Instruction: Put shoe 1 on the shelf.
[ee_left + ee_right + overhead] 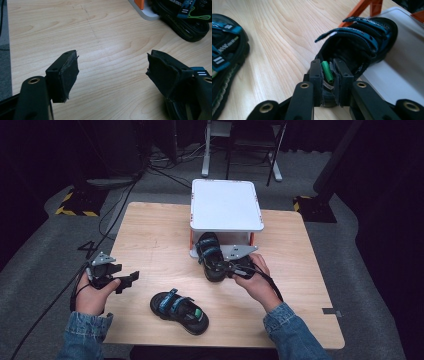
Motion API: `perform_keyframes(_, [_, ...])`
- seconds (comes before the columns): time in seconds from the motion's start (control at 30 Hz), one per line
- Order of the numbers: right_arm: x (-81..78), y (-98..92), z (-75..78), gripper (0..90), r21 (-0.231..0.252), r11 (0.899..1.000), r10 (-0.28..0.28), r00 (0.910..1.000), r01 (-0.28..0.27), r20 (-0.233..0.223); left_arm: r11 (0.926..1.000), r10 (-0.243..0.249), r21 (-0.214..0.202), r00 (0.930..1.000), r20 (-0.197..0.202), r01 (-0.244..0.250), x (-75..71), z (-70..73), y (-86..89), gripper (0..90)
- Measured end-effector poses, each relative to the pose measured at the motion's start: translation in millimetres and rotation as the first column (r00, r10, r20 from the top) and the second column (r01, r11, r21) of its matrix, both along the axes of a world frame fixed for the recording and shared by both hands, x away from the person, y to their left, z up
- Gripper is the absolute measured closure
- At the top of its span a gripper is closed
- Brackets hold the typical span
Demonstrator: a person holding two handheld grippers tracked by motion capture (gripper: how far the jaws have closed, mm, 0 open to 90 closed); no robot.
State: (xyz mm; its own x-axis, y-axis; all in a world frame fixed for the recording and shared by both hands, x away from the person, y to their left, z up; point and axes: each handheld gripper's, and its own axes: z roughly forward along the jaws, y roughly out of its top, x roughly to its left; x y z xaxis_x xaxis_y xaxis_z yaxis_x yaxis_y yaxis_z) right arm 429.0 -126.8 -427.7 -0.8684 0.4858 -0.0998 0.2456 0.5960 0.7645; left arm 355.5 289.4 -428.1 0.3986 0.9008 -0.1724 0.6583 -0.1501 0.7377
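Right gripper (327,82): the jaws are drawn almost together and are clamped on the heel of a black sandal with teal straps (359,42).
Right gripper, contact: a green heel loop (327,71) and the heel strap beneath it are pinched between the two black pads, as seen in the right gripper view.
Right gripper, position: in the high view the gripper (231,268) is held level in the person's right hand (257,282), just in front of the white stand.
Held sandal, location: the sandal (210,256) is placed with its toe on the low white shelf (387,80) of the stand, under the top plate; its heel projects over the table toward the person.
Left gripper (112,75): the jaws are set wide apart, and nothing is held or touched between the pads; bare wood is seen through the gap.
Left gripper, position: the gripper (129,279) is held in the left hand (92,295) near the left edge of the table, well apart from both sandals.
Second sandal (179,311): it is laid flat on its sole at the near middle of the table, between the two hands, free of both grippers.
Stand (226,204): a white two-level unit with orange uprights is set at the far middle of the table.
Table (150,235): a light wood top is seen on a grey floor.
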Motion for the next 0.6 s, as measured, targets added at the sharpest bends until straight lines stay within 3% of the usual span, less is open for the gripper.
perform_keyframes(0.2, [-1.0, 0.9, -0.5, 76.7, 0.042, 0.999, 0.016, 0.9998, -0.017, 0.010, 1.0000, 0.004, -0.004, 1.0000, -0.002, -0.004, 0.1, -0.5, 2.1, 24.8])
perform_keyframes(0.33, [-1.7, 0.8, 2.0, 85.1, 0.059, 0.998, 0.018, 0.9997, -0.019, 0.018, 1.0000, 0.005, -0.006, 1.0000, -0.001, -0.005, 1.0, -0.9, 2.4, 24.8])
perform_keyframes(0.47, [-1.0, 5.1, 1.9, 86.3, 0.082, 0.996, 0.025, 0.9996, -0.025, 0.010, 1.0000, 0.001, -0.007, 1.0000, -0.004, -0.001, 1.2, -1.0, 0.2, 24.8])
perform_keyframes(0.6, [-4.4, 7.6, -0.4, 81.6, 0.038, 0.999, 0.036, 0.9989, -0.037, 0.031, 1.0000, 0.003, -0.006, 1.0000, -0.003, -0.003, 0.6, -0.6, 1.7, 24.8])
